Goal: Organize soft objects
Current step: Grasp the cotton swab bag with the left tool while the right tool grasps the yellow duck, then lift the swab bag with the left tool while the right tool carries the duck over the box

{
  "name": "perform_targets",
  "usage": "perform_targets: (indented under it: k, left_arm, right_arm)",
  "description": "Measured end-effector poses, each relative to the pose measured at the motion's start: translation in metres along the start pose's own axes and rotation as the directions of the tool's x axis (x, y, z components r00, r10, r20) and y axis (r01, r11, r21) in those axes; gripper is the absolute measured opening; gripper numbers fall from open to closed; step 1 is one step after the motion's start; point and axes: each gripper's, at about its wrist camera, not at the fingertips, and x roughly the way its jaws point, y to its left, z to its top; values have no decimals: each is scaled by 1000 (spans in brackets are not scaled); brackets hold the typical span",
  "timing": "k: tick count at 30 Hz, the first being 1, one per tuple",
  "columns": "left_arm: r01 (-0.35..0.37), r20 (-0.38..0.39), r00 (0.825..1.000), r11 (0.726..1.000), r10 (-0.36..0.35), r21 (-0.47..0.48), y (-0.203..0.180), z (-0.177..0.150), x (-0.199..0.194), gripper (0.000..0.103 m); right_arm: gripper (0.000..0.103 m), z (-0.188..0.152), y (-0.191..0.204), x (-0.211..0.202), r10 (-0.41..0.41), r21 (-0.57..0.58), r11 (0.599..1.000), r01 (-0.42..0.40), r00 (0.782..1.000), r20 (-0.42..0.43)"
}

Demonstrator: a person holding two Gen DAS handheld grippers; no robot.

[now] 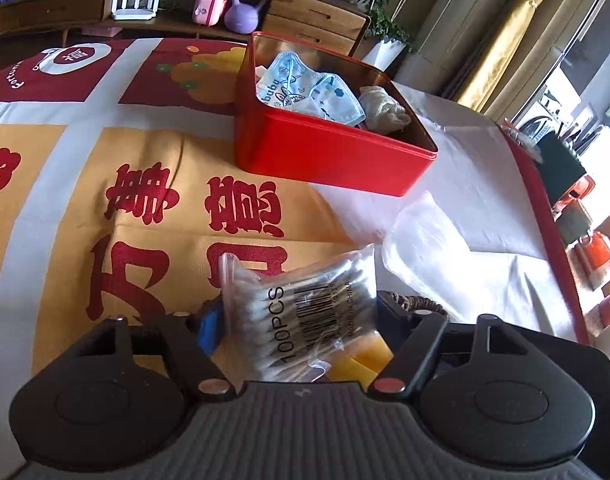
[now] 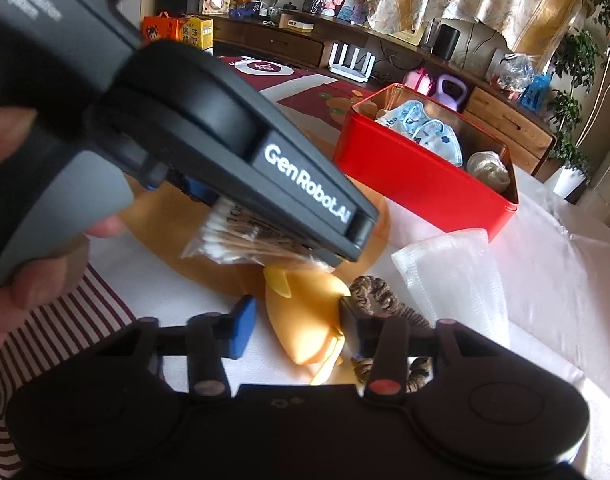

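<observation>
In the left wrist view a clear bag of cotton swabs (image 1: pixel 305 312) marked 100PCS stands between the fingers of my left gripper (image 1: pixel 299 322), which is shut on it. A yellow soft object (image 2: pixel 301 320) lies on the white cloth between the fingers of my right gripper (image 2: pixel 297 324). The right finger touches it. A thin gap shows beside the blue left pad (image 2: pixel 241 332), so this gripper is open. A brown scrunchie (image 2: pixel 379 292) lies just outside the right finger. Farther off, the red tin box (image 1: pixel 325 152) holds blue face masks (image 1: pixel 305 88) and a beige cloth bundle (image 1: pixel 385 108).
A clear plastic bag (image 2: pixel 445 272) lies to the right between the scrunchie and the box. The left tool's housing (image 2: pixel 225 140) and a person's hand (image 2: pixel 9 128) fill the upper left of the right wrist view. A printed tablecloth (image 1: pixel 105 160) covers the table; a wooden sideboard (image 1: pixel 313 16) stands behind.
</observation>
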Motion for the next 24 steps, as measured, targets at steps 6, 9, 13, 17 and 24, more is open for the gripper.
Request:
perform_targets:
  k: [6,9,13,17,24]
  left_arm:
    - [10,24,1000,1000,-10,17,0,-2,-11,67]
    - [17,38,999,1000,-17,7,2,-3,-21,66]
    - [11,50,999,1000,-11,-7,4,-6,-36,66]
    - [5,68,998,999,-3,-34,9,-10,-56,66]
    - [-18,105,994,1000,20,-14,0,-15,-95,66]
  right_arm:
    - [25,4,-2,-6,-11,12,1000,11,1000,-1]
    - [24,6,-5,-10,1,45,999,-1,1000,-9]
    - [23,5,-10,-21,39,117,992,-38,999,-11]
    - [23,1,-15,-36,60,193,980,-56,998,-11]
    - [23,-5,-31,-74,65,306,949,-74,997,38]
